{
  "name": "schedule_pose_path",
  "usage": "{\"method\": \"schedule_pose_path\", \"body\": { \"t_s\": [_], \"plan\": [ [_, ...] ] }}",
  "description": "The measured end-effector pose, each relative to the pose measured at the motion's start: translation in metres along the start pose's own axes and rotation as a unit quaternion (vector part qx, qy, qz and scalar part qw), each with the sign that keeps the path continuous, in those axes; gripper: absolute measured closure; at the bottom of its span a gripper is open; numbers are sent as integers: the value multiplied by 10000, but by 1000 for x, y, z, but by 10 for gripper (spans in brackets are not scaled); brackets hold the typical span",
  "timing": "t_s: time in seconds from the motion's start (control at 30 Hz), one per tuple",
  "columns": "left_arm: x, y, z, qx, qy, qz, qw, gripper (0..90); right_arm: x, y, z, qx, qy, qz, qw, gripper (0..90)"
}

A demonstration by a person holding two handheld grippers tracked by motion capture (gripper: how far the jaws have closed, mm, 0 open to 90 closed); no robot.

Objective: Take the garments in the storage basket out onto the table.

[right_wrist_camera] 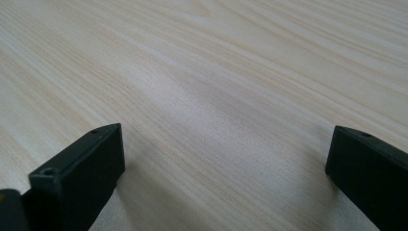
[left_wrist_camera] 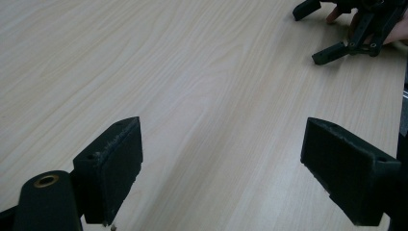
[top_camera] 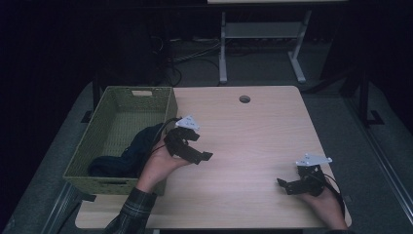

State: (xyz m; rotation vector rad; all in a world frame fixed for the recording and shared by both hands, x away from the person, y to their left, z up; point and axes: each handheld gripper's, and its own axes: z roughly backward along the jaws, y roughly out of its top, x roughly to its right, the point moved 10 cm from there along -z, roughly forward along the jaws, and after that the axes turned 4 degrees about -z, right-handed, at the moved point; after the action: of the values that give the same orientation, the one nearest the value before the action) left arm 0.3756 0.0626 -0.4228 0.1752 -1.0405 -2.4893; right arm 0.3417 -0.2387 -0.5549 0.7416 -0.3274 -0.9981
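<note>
The left gripper [top_camera: 195, 146] is hovering with jaws spread wide and holding nothing, just beside the green woven plastic basket [top_camera: 111, 179] sitting at the left edge of the pale wooden worktop [top_camera: 253, 131]. A dark blue crumpled cloth [top_camera: 127, 153] is lying inside that basket. The right gripper [top_camera: 288, 185] is resting near the worktop's front right corner, its jaws also gaping wide and holding nothing.

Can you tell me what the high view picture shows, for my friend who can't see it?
A person holds black tongs in each hand over a wooden table, the left tongs beside a green basket with dark cloth inside, the right tongs near the front edge, both open and empty.
</note>
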Motion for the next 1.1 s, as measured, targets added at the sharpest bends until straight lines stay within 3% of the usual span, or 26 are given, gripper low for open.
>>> {"method": "schedule_pose_path", "body": {
  "t_s": [0.67, 1.1],
  "plan": [
    [-23, -2, 33, -112, 343, -4, 9993, 143, 0, 0, 0, 0, 9, 6, 10000, 0],
    [-43, -14, 64, -162, 627, 141, 9978, 143, 0, 0, 0, -3, 10, -4, 10000, 0]
  ]
}}
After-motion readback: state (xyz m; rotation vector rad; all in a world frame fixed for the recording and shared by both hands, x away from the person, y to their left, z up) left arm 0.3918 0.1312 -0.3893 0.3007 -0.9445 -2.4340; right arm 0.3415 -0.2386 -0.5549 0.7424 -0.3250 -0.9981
